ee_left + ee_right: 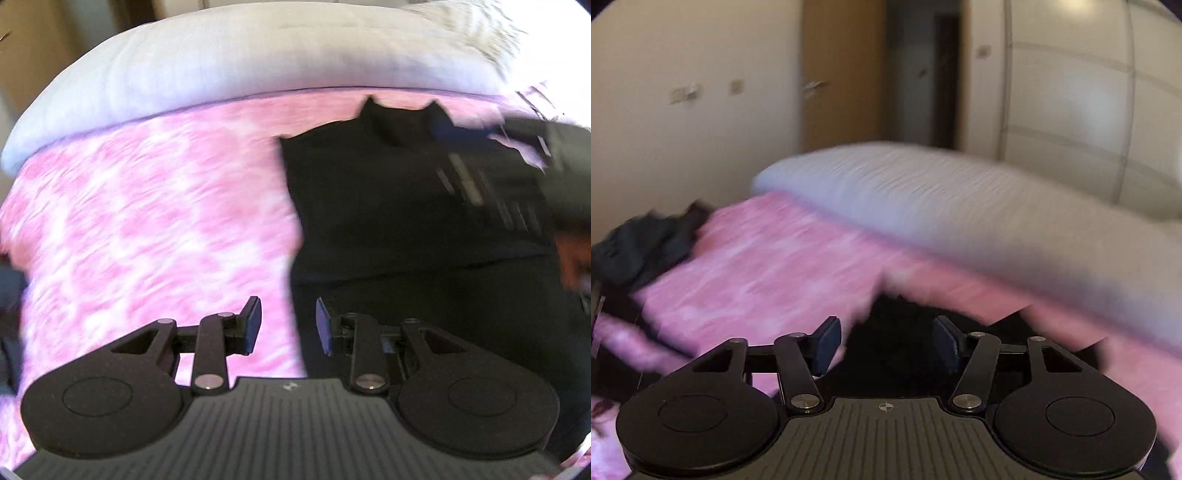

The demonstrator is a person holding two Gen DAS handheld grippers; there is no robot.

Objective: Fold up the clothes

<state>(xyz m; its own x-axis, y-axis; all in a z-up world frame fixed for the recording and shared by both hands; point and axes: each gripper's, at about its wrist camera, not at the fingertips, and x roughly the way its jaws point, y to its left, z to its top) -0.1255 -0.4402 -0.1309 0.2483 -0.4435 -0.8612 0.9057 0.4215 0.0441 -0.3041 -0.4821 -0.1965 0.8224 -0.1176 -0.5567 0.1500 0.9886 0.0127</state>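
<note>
- Black, soft cloth is what you are dealing with in the left wrist view: the dark garment [406, 221] is lying flat on the pink bedspread [147, 221], filling the right half of the frame, with two small points sticking up at its top edge near the white pillow [258, 66].
- Your left gripper [288, 325] is hovering at lower centre with its jaws a little apart and nothing between the pads; the garment's left edge is running just under the gap.
- At the right edge of that frame, a blurred dark shape is crossing the cloth; you cannot tell what it is.
- Judging by how it is lying, the fabric is looking light, limp and easy to drag, so you are best pinching a hem or corner rather than the middle.
- In the right wrist view, your right gripper [886, 339] is standing well open and holding nothing, with the black cloth [894, 332] sitting just beyond and below the pads at lower centre.
- A second heap of dark clothes [646, 247] is waiting at the left of the frame, well apart, on the bed's edge.
- Blur is smearing both views, so fine folds are staying unreadable.
</note>
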